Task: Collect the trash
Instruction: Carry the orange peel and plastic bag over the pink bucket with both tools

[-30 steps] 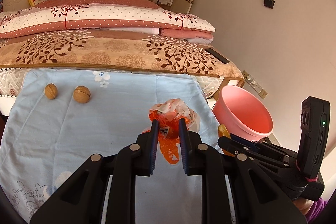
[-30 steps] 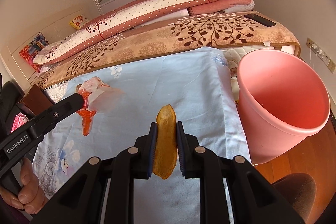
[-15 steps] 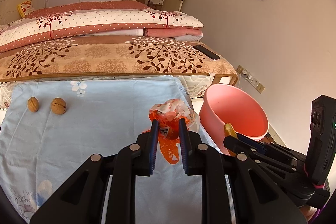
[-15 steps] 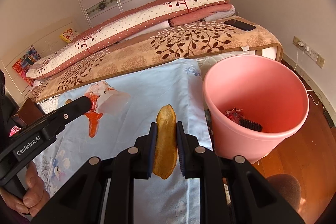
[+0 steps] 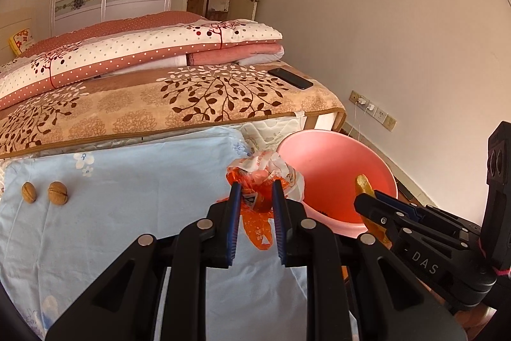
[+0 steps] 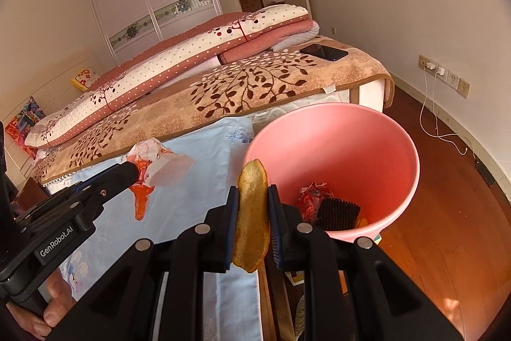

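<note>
My left gripper (image 5: pixel 255 190) is shut on a crumpled orange and white plastic bag (image 5: pixel 265 173), held over the light blue cloth (image 5: pixel 127 197) near the rim of the pink bin (image 5: pixel 332 155). My right gripper (image 6: pixel 253 197) is shut on a yellow-brown peel (image 6: pixel 251 213), held at the near left rim of the pink bin (image 6: pixel 351 133). The bin holds a red wrapper (image 6: pixel 311 197) and a black brush-like item (image 6: pixel 338 213). The right gripper with the peel also shows in the left wrist view (image 5: pixel 367 197).
Two walnuts (image 5: pixel 43 192) lie on the cloth at the left. A bed with folded quilts (image 5: pixel 143 53) and a black phone (image 5: pixel 290 78) stands behind. A wall socket with a charger cable (image 6: pixel 437 72) sits by the wooden floor (image 6: pixel 447 213).
Both grippers have moved right toward the pink bin with their loads. The peel now reaches the bin's rim, and the bag is beside the rim.
</note>
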